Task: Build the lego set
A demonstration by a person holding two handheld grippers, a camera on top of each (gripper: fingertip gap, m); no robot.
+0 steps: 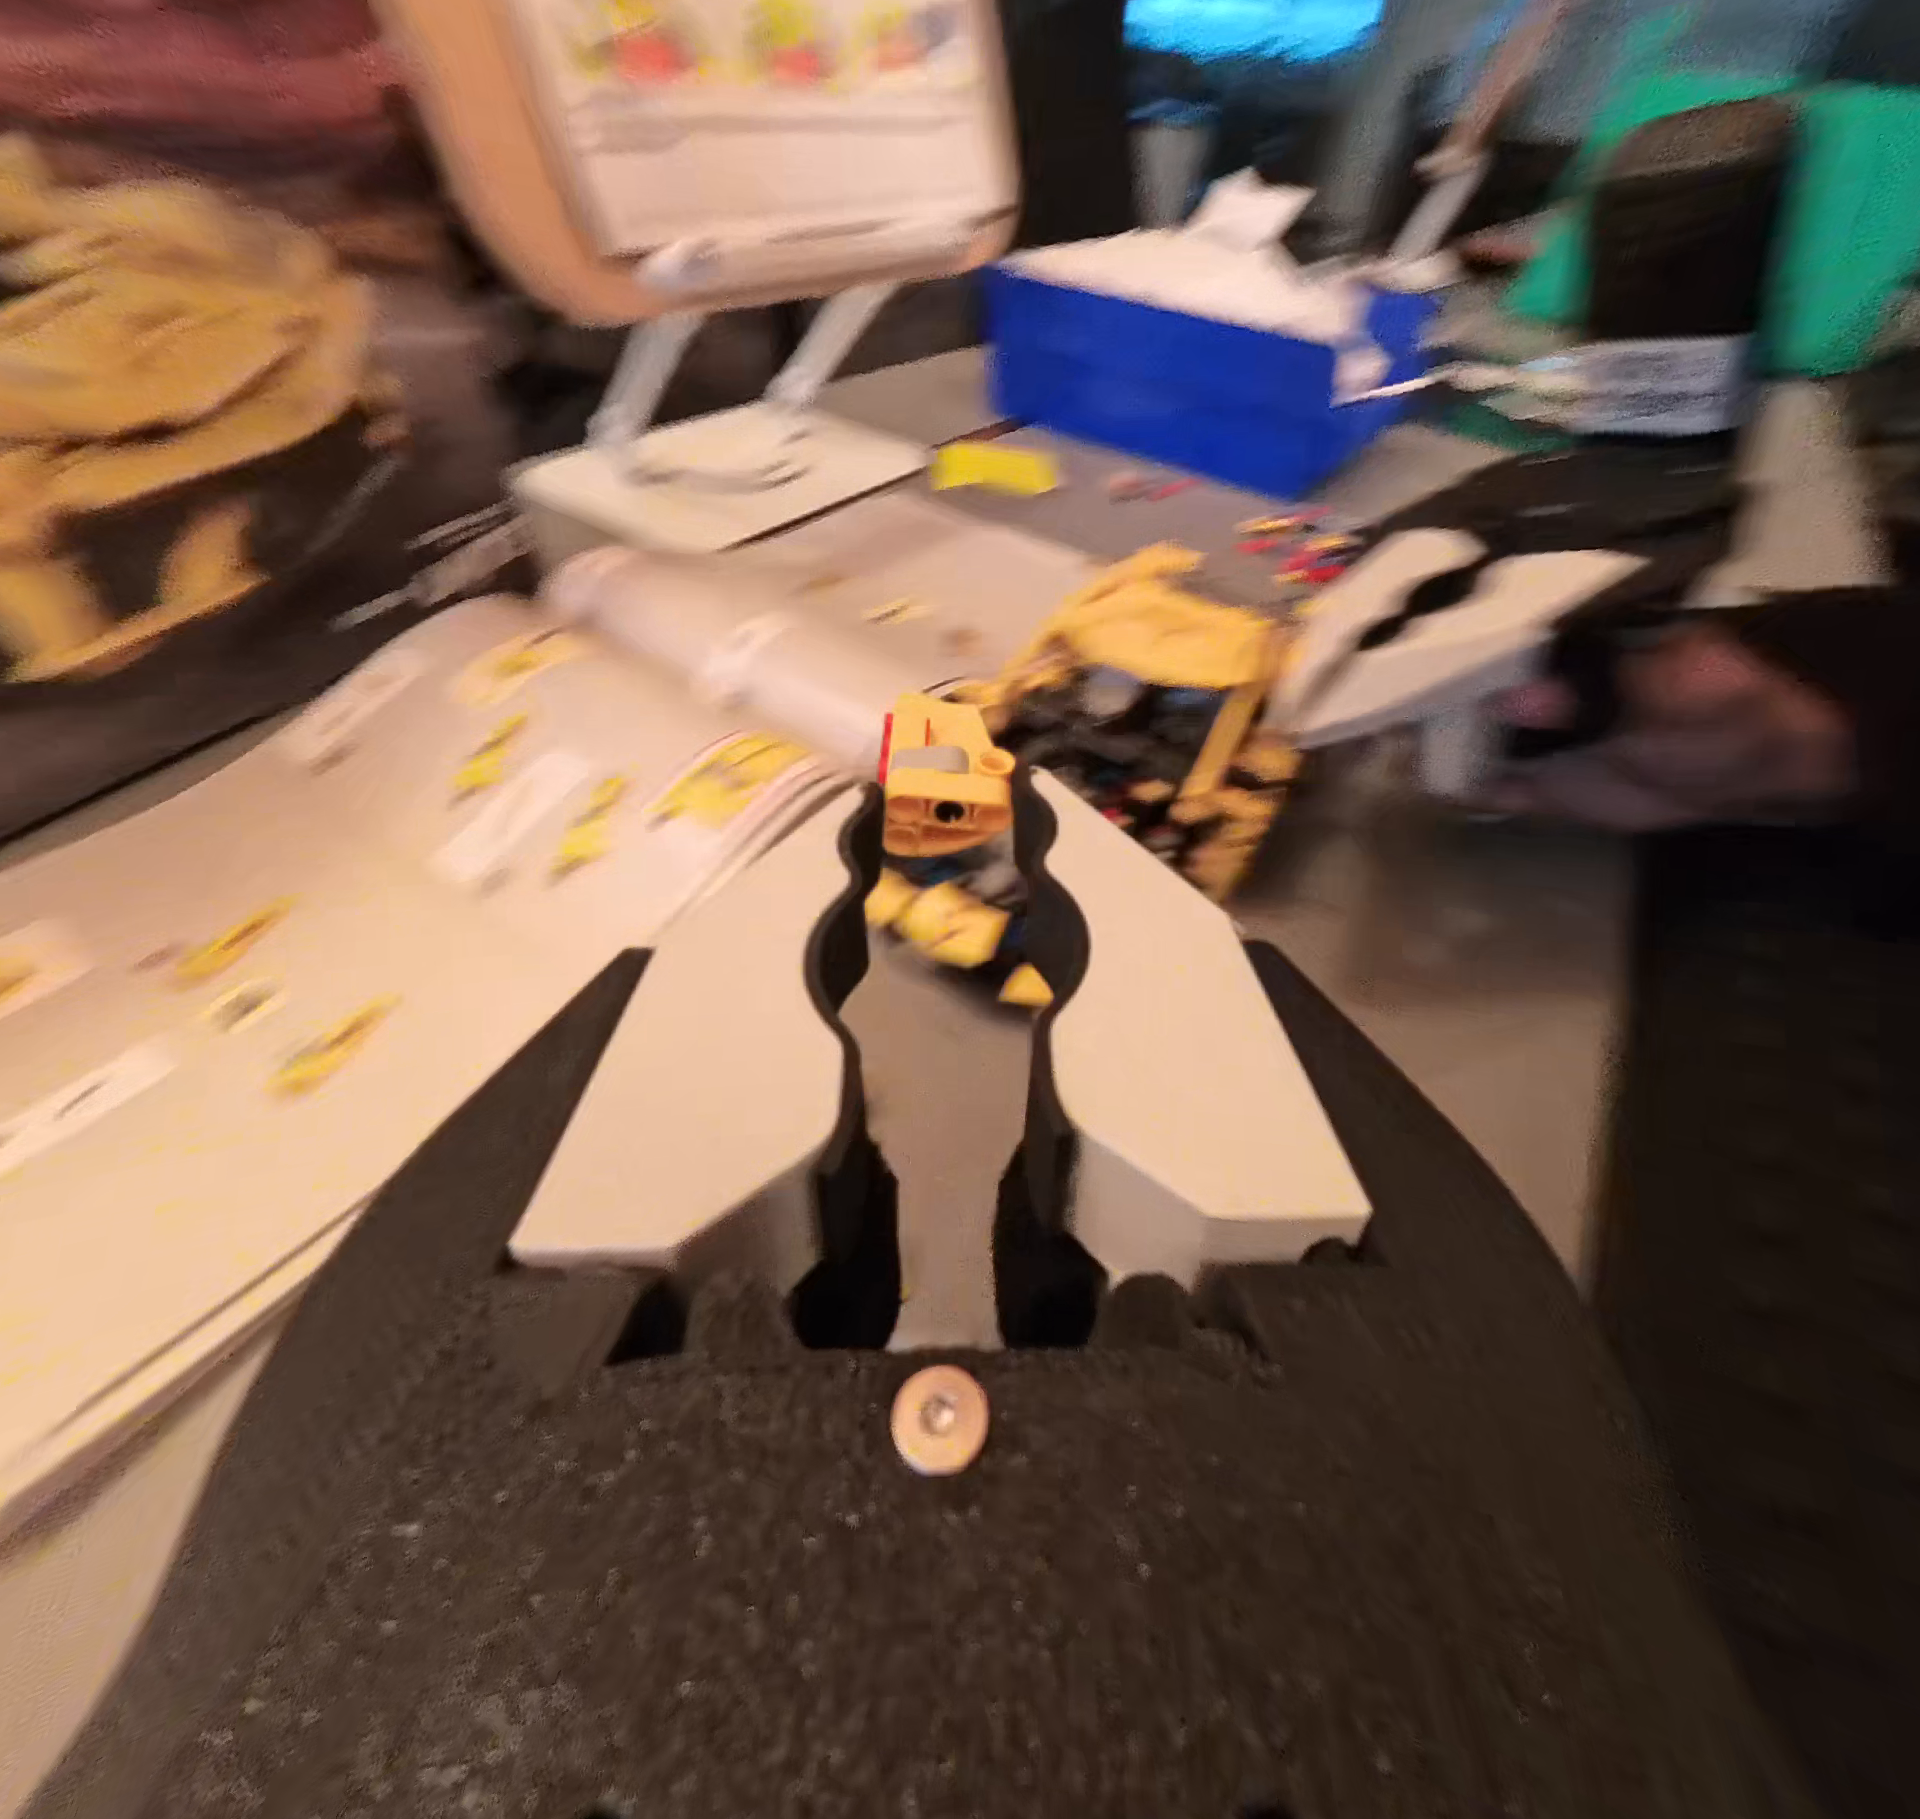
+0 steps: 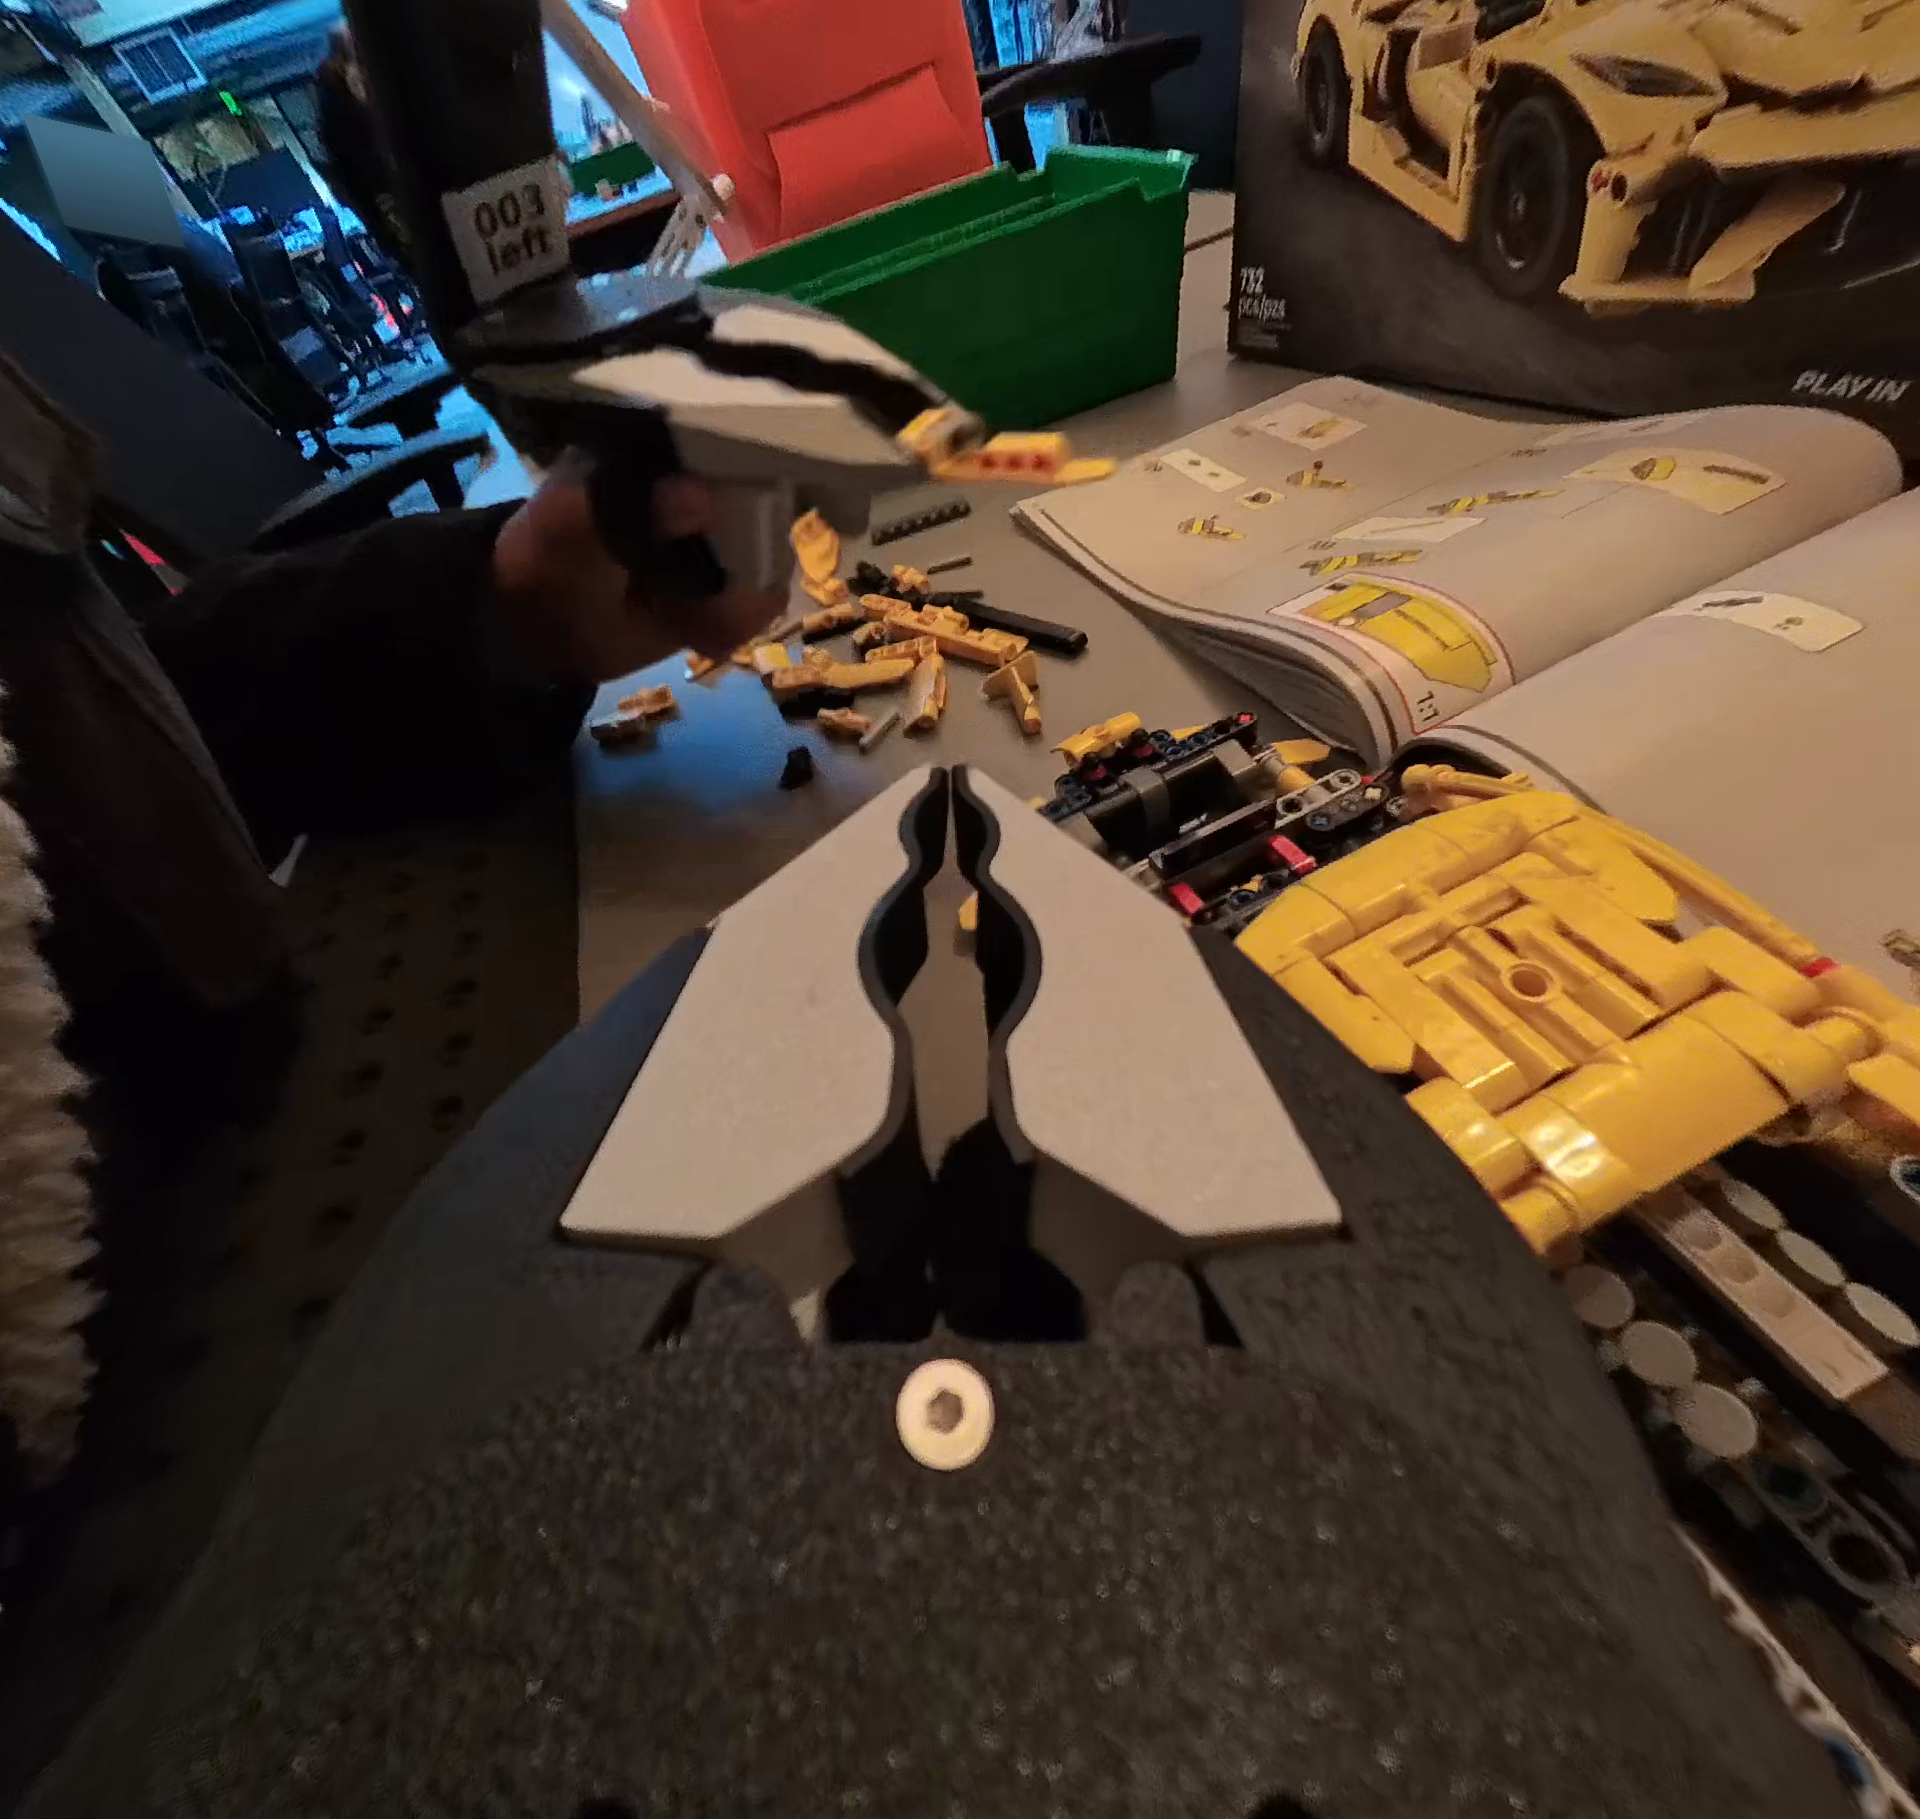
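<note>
Lego piece [image 1: 943, 782] — yellow — sits pinched at left claw [image 1: 948, 803] tips.

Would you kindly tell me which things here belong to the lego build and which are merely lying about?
Belonging to the build:
- yellow subassembly clamped in the left gripper
- partly built yellow car
- loose pieces
- open instruction booklet
- right gripper, shut and empty

Lying about:
- green bin
- red bag
- blue tissue box
- set's box
</note>
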